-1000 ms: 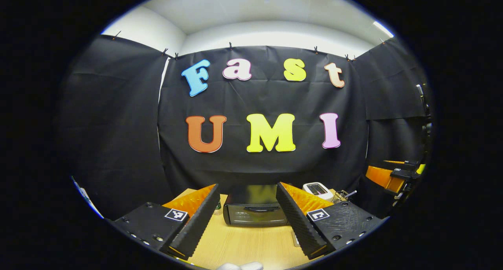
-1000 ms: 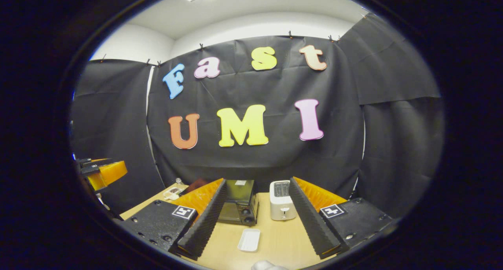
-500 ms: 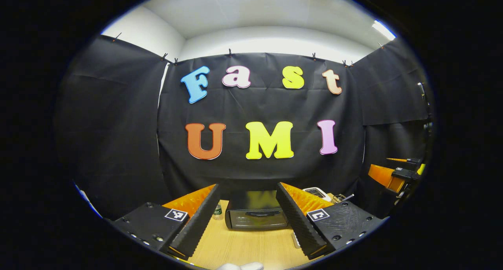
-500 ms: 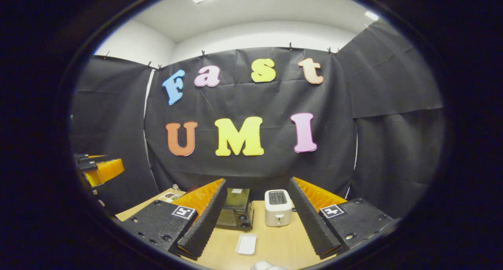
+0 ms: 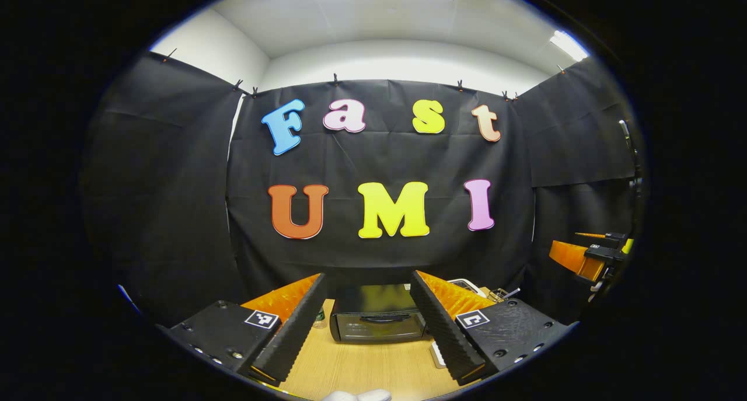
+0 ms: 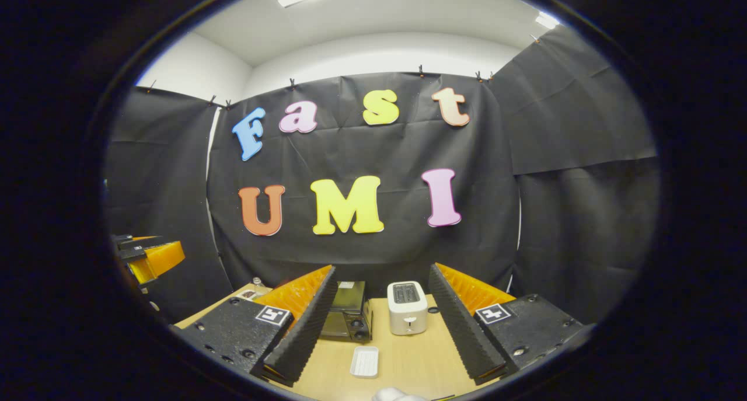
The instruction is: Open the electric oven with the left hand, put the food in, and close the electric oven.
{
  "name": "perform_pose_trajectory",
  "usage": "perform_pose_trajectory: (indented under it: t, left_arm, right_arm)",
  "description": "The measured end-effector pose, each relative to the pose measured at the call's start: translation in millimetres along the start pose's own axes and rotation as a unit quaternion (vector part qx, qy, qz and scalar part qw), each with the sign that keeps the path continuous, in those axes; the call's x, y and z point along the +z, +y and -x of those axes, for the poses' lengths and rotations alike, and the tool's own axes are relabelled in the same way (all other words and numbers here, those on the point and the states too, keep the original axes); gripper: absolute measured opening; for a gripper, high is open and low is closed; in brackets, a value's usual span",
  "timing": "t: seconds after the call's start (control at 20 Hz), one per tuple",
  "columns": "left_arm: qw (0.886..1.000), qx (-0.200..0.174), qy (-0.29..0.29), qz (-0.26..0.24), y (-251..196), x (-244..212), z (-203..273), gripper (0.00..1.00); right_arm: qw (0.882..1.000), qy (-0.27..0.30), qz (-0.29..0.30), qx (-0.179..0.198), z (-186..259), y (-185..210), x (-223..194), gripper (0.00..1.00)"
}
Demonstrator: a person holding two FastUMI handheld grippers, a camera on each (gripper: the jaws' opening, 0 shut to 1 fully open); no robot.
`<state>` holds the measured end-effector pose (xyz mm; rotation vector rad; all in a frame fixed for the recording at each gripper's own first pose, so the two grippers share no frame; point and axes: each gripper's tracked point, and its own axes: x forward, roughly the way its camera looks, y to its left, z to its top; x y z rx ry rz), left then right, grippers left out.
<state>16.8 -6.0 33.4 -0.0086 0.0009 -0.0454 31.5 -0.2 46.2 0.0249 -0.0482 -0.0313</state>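
Observation:
The black electric oven (image 5: 376, 321) stands on the wooden table (image 5: 362, 366) with its door closed and its handle across the front. My left gripper (image 5: 366, 278) is open, held back from the oven, which sits framed between its two fingers. My right gripper (image 6: 382, 268) is also open with nothing in it. In the right gripper view the oven (image 6: 349, 316) is partly hidden behind one finger. A small white ridged tray (image 6: 365, 361) lies on the table in front of the oven. I cannot tell whether anything is on it.
A white toaster (image 6: 405, 314) stands right of the oven. A small bottle (image 5: 320, 317) is at the oven's left and a wire basket (image 5: 503, 294) is at the back right. The other gripper shows at the view edges (image 5: 586, 258) (image 6: 149, 258).
Both views have tilted slightly upward, so the wall slid down in frame. The right gripper view also swung a little right. Both grippers stay open, and the oven is still closed.

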Motion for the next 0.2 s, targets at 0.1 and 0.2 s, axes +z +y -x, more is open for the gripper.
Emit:
perform_pose_trajectory:
  t: [0.1, 0.2]
  left_arm:
    - [1.0, -0.001, 0.002, -0.001, 0.9, 0.1, 0.1, 0.94]
    - [1.0, -0.002, 0.001, -0.003, 1.7, -0.7, -0.5, 0.94]
  right_arm:
    - [1.0, 0.0, 0.001, -0.001, 0.9, 0.3, 0.5, 1.0]
    - [1.0, -0.001, 0.001, -0.002, 1.4, 1.2, 2.0, 1.0]
